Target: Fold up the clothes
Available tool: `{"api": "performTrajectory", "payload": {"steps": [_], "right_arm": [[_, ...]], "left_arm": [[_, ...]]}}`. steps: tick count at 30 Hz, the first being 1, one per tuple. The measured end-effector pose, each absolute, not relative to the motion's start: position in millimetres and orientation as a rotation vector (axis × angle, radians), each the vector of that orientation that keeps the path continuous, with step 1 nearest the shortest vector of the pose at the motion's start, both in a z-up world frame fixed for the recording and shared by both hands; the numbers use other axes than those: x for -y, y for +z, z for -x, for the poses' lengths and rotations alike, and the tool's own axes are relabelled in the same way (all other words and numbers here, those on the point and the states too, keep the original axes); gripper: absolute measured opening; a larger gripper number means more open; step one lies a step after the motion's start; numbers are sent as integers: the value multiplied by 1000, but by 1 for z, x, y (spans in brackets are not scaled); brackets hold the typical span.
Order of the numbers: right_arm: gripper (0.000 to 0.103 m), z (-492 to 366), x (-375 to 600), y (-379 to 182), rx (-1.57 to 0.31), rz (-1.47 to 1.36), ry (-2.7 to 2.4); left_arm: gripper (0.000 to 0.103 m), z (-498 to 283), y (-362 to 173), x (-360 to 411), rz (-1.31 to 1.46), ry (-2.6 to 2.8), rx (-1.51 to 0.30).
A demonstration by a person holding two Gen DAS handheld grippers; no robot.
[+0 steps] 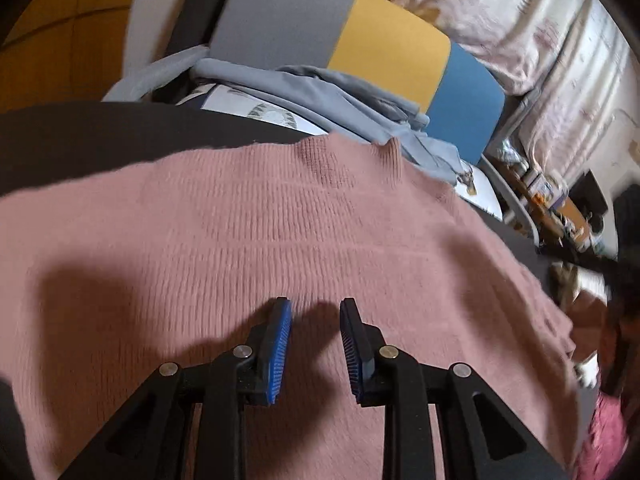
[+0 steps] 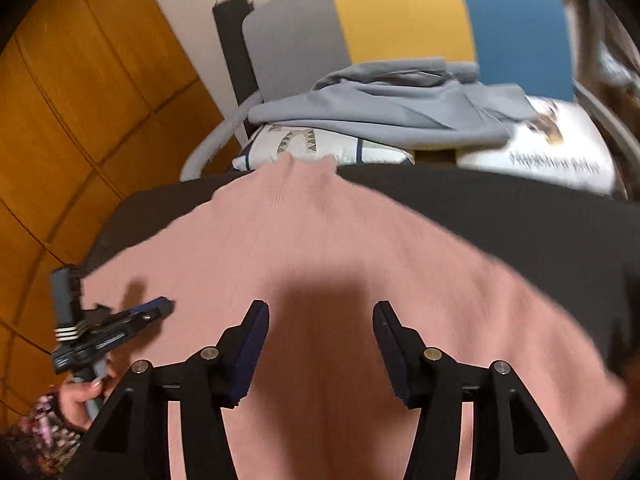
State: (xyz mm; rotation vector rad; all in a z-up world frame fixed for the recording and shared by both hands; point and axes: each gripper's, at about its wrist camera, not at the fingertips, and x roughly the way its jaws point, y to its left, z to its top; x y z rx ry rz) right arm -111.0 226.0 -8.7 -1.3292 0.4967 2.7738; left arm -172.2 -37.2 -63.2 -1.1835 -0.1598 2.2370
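**Knit, plastic and wood under your grippers**

You are working over a pink sweater (image 1: 280, 232) of matt ribbed knit, lying on a dull black surface (image 2: 500, 208). Your left gripper (image 1: 316, 308) is showing matt black plastic, ridged blue pads (image 1: 280, 344) and shiny metal pins; your right gripper (image 2: 320, 312) is looking alike. At the far side, smooth grey cloth (image 2: 380, 112) is resting against a matt fabric chair back (image 2: 400, 12). Glossy wood panels (image 2: 80, 100) are gleaming on the left.

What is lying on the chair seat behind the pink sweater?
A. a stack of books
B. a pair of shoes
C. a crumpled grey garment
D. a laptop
C: beyond the pink sweater, a crumpled grey garment lies on the chair, heaped over pale printed cushions, in front of its grey, yellow and blue backrest.
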Motion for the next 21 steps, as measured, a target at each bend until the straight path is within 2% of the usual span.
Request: {"api": "performTrajectory", "payload": {"steps": [2, 4, 8, 11, 14, 16, 18, 20, 21], "right_arm": [[55, 152, -226, -11, -407, 1332, 2790], [55, 189, -227, -16, -318, 1335, 2796], [55, 246, -231, -29, -207, 1333, 2787], [55, 285, -241, -45, -297, 1430, 2734], [54, 311, -252, -64, -425, 1525, 2695], [53, 322, -252, -66, -396, 1517, 2711], [40, 330, -245, -68, -257, 1535, 2682], [15, 336, -237, -70, -142, 1534, 2671], [9, 335, -235, -67, -133, 1523, 2682]], "left_arm": [[27, 179, -70, 41, 1156, 2198, 208], [25, 179, -74, 47, 1140, 2189, 265], [25, 173, -74, 42, 1119, 2242, 185], [25, 165, -72, 33, 1098, 2290, 98], [25, 167, -73, 36, 1088, 2285, 125], [25, 169, -74, 37, 1083, 2283, 139], [25, 170, -75, 37, 1079, 2285, 140], [25, 170, -75, 36, 1077, 2291, 129], [25, 170, -75, 36, 1077, 2290, 130]]}}
